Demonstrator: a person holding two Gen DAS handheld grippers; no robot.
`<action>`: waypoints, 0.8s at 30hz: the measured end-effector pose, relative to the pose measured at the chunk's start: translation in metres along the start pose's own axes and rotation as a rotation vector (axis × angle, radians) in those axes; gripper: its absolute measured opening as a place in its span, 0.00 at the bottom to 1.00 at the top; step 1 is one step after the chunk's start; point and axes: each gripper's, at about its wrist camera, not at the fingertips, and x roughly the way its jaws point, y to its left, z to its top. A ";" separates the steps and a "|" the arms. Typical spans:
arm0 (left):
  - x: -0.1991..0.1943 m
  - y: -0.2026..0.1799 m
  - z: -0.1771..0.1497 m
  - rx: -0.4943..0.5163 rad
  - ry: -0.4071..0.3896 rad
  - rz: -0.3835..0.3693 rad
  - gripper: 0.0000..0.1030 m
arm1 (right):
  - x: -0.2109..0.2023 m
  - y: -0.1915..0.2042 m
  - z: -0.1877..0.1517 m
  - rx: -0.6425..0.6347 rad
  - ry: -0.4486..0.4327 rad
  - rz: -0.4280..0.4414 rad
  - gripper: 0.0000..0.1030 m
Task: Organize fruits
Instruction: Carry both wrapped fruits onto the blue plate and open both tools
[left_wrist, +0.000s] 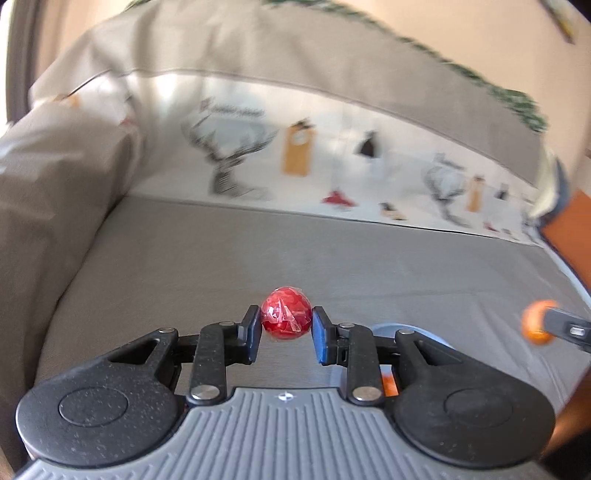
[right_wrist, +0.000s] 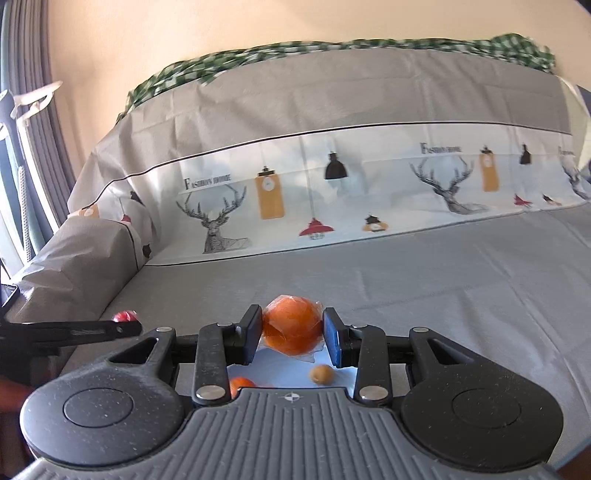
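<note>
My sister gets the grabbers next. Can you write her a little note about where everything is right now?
Left gripper: shut on the wrapped red fruit, held above the grey sheet.
Right gripper: shut on the wrapped orange, above the pale blue plate.
On the plate: a small tan fruit and another orange fruit.
Left to do: set down both held fruits, probably on the plate.
</note>
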 end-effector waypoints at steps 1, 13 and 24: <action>-0.004 -0.008 -0.005 0.020 -0.008 -0.016 0.31 | -0.002 -0.006 -0.005 0.011 0.003 -0.003 0.36; 0.008 -0.084 -0.073 0.315 0.075 -0.127 0.31 | 0.028 -0.011 -0.048 -0.041 0.089 0.034 0.36; 0.033 -0.068 -0.062 0.231 0.091 -0.131 0.31 | 0.054 -0.018 -0.051 -0.032 0.120 0.011 0.36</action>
